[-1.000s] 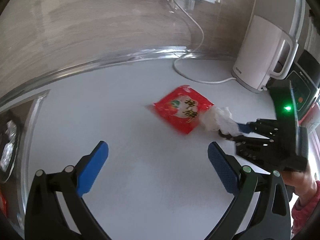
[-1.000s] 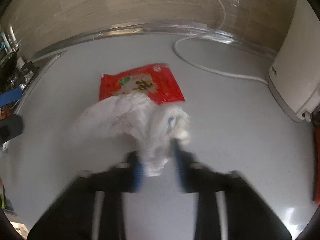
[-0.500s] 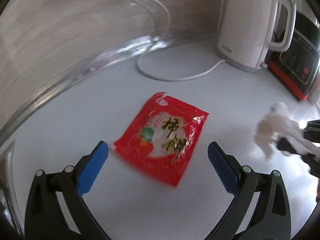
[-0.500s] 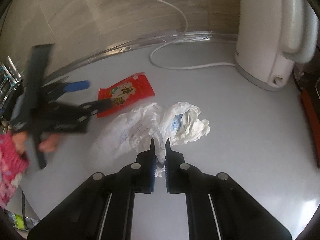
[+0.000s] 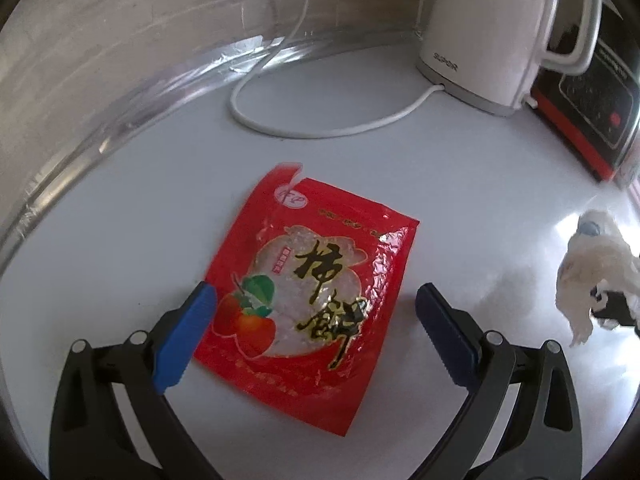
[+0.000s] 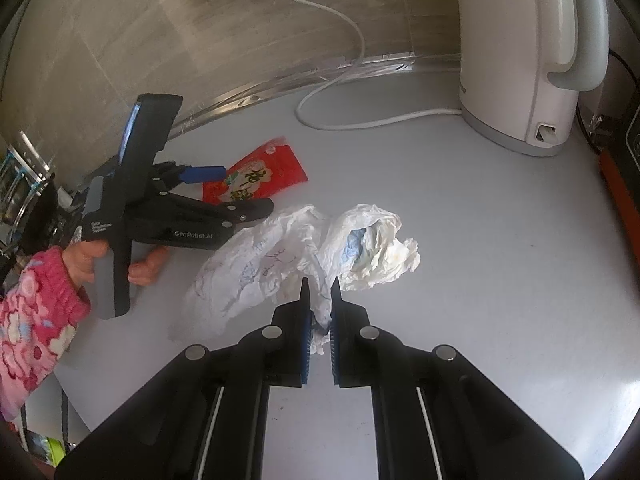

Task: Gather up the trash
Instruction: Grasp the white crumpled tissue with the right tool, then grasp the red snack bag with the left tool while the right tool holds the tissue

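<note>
From the left wrist, the left gripper (image 5: 316, 320) stands wide, empty, its jaws straddling the lower half of the red packet (image 5: 308, 304), which lies flat on the white counter (image 5: 120, 208). The risk here, as I judge it, is that a thin flat packet gives the pads no edge to bite: closing may only slide or buckle it, or push it toward 12 o'clock where the white cord (image 5: 320, 132) loops, and beyond that the kettle (image 5: 492, 32) at 1 o'clock. The packet's lower left edge sits just beside the left pad (image 5: 184, 340), its right edge short of the right pad; its torn corner points to 12 o'clock. At 3 o'clock a dangling white wad (image 5: 592, 268) shows at the frame's edge, well apart from the packet. From the right wrist, the right gripper (image 6: 320, 300) is pinched narrow on that wad (image 6: 320, 248) of crumpled paper and tissue, holding only a thin tail of it between the pads. The bulk spreads toward 11 and 1 o'clock ahead of the tips, so a loose piece could tear away or slip out in carrying. The packet (image 6: 256, 178) lies at 10 o'clock, with the left gripper (image 6: 236, 196) over its near edge, held by a hand (image 6: 100, 260) in a pink sleeve (image 6: 36, 320). The two tools are close; a hurried swing could knock them together.
</note>
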`<act>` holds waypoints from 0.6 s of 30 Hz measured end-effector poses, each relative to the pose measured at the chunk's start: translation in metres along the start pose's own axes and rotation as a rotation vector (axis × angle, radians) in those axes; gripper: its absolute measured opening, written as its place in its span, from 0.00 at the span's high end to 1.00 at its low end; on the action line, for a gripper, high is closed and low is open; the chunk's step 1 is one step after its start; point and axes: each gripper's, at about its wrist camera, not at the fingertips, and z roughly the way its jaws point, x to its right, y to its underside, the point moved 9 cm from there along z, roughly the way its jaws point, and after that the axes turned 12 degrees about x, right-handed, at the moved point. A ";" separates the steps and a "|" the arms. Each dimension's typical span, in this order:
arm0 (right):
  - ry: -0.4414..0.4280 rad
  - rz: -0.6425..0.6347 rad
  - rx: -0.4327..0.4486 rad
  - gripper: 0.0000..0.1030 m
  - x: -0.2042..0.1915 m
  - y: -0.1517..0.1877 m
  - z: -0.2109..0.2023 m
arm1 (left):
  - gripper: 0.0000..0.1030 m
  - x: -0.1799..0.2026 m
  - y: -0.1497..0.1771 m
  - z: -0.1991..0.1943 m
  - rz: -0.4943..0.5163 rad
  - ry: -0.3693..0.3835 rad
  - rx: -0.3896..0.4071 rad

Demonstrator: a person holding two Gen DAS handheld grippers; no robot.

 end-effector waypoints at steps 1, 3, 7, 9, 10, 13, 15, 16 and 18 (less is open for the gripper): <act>0.000 0.000 0.001 0.92 0.000 -0.001 0.000 | 0.15 -0.001 0.000 -0.001 -0.006 -0.002 0.007; -0.001 0.001 0.003 0.91 -0.001 0.000 -0.001 | 0.33 -0.003 -0.002 -0.005 -0.013 -0.003 0.026; -0.008 0.013 0.009 0.91 -0.002 0.002 -0.004 | 0.74 -0.006 -0.003 -0.012 -0.034 0.013 0.021; -0.012 0.014 0.013 0.90 -0.004 0.002 -0.005 | 0.80 -0.009 -0.001 -0.017 -0.072 0.037 0.012; -0.012 0.010 0.014 0.90 -0.006 0.002 -0.006 | 0.82 -0.009 0.001 -0.018 -0.085 0.046 0.008; -0.021 -0.003 0.015 0.90 -0.014 0.001 -0.010 | 0.86 -0.009 0.009 -0.030 -0.113 0.058 0.002; -0.027 -0.016 0.016 0.90 -0.021 0.001 -0.013 | 0.86 -0.007 0.016 -0.044 -0.108 0.043 0.010; -0.033 -0.024 0.018 0.90 -0.026 0.001 -0.016 | 0.86 -0.006 0.019 -0.055 -0.108 0.035 0.022; -0.046 -0.038 0.016 0.90 -0.037 0.002 -0.021 | 0.86 -0.003 0.027 -0.082 -0.116 0.021 0.048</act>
